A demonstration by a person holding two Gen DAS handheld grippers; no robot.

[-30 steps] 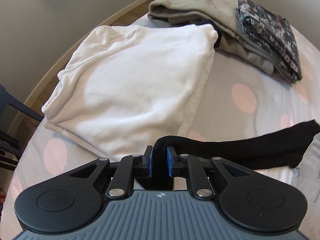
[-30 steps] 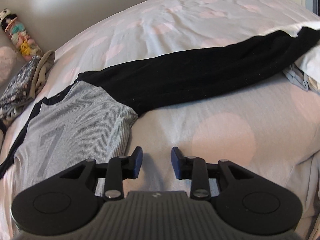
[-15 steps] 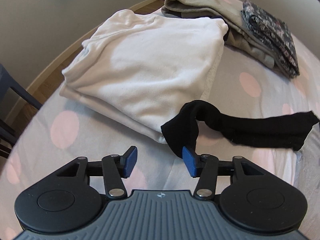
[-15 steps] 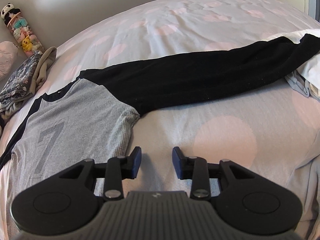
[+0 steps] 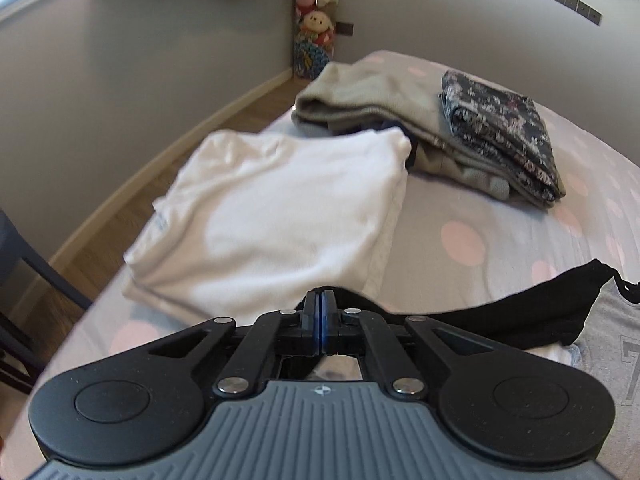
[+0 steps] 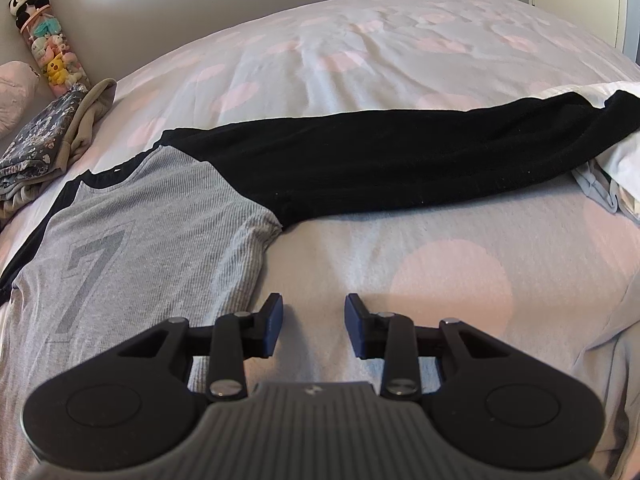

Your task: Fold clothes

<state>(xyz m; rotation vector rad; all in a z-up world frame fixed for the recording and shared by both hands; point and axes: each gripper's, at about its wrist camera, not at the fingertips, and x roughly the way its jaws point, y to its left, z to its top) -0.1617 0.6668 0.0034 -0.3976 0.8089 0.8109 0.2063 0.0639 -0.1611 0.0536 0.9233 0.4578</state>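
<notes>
A grey shirt [image 6: 140, 240] with a large 7 and black sleeves lies flat on the dotted bed [image 6: 440, 260]. One black sleeve [image 6: 400, 168] stretches out to the right. The other black sleeve [image 5: 500, 316] lies on the bed just beyond my left gripper [image 5: 320, 300], whose blue pads are pressed together with no cloth showing between them. The sleeve's end is partly hidden behind the fingers. My right gripper [image 6: 314, 312] is open and empty, low over the sheet just right of the shirt's side edge.
A folded white garment [image 5: 280, 216], a folded beige one [image 5: 380, 96] and a dark floral one [image 5: 504, 132] sit near the bed's far-left edge. Beyond are wooden floor [image 5: 160, 168], a chair [image 5: 24, 264] and a plush-toy column [image 5: 316, 12]. Loose pale clothes [image 6: 616, 160] lie at right.
My left gripper let go of the black sleeve end, opened wide, then shut empty while rising and tilting up. The sleeve end dropped onto the bed. The right gripper stayed put.
</notes>
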